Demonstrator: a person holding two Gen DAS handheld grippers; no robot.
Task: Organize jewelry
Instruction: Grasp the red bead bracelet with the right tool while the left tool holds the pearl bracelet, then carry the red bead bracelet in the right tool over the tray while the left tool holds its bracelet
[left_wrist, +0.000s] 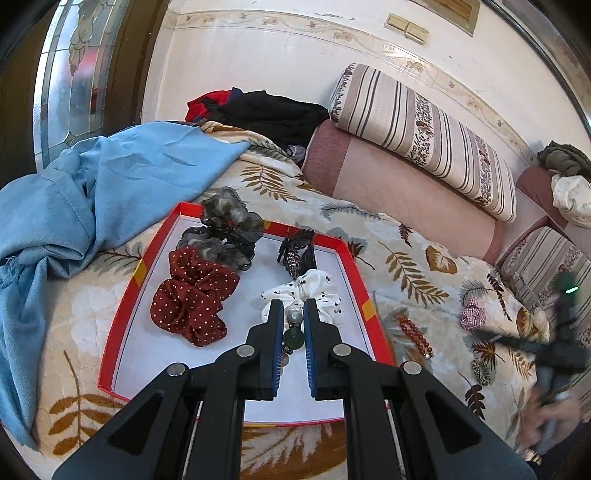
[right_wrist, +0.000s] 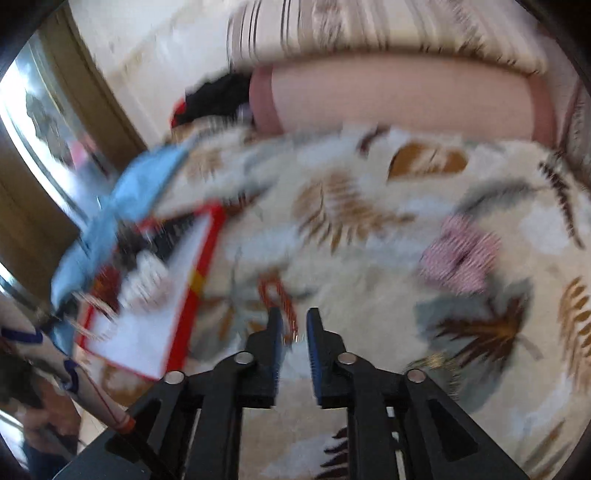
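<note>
- The left tool (left_wrist: 293, 306) pinched a beaded bracelet (left_wrist: 291, 334) above the red tray (left_wrist: 364, 275).
- The right tool (right_wrist: 294, 315), slightly spread and empty, hung over a red bead bracelet (right_wrist: 275, 295) on the bed.

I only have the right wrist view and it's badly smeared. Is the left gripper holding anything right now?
Observer: Yes. The left gripper is shut on a bead string with grey and green beads, over the red tray.
Operator: What's already in that tray?
Observer: Four pieces: a dark red dotted scrunchie, a grey sheer scrunchie, a black claw clip and a white dotted scrunchie.
Operator: I can make out the red bead bracelet and the pink scrunchie. Is anything else loose?
Observer: A small patterned hair tie lies on the bedspread, nearer the camera than the pink scrunchie.
</note>
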